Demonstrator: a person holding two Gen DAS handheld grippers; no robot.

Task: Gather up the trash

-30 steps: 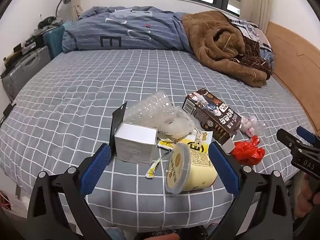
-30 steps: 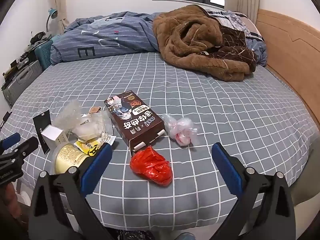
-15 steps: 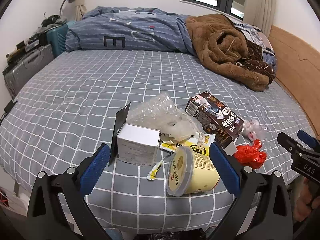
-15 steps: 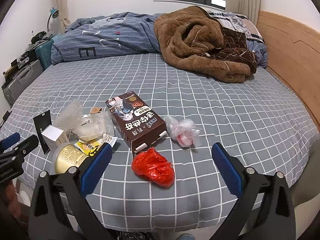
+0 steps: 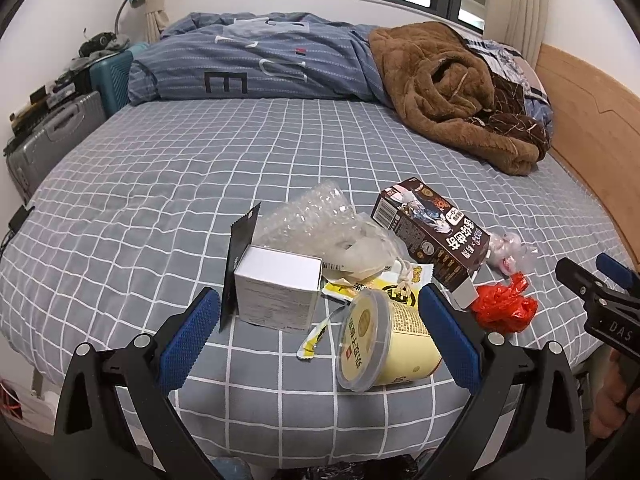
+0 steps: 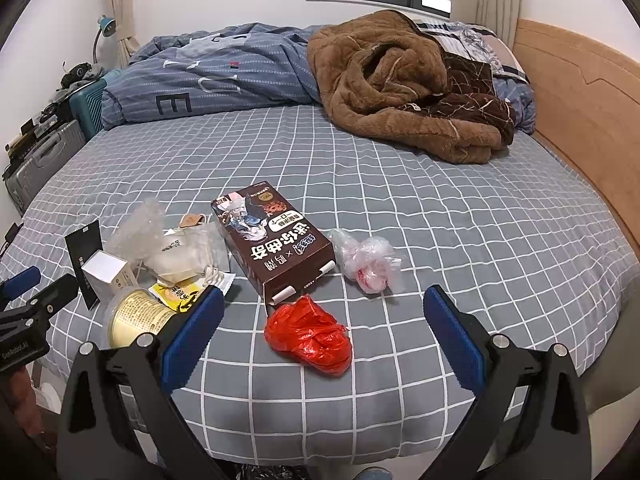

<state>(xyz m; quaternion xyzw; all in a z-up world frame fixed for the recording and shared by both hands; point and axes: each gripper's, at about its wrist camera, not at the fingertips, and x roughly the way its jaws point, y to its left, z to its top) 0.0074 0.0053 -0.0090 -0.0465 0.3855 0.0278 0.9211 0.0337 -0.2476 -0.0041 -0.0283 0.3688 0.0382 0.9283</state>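
Trash [image 5: 360, 276] on grid-checked bed [image 5: 168, 184]

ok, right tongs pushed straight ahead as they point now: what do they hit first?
Probably the red plastic bag, lying centred between the open right tongs. Just beyond it sits the brown snack box. Depth is uncertain.

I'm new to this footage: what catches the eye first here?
A cluster of trash near the foot of the grey checked bed: a bright red plastic bag nearest, just behind it a brown snack box, and a yellow noodle cup on its side. Farther back, a brown fleece blanket lies heaped by the headboard.
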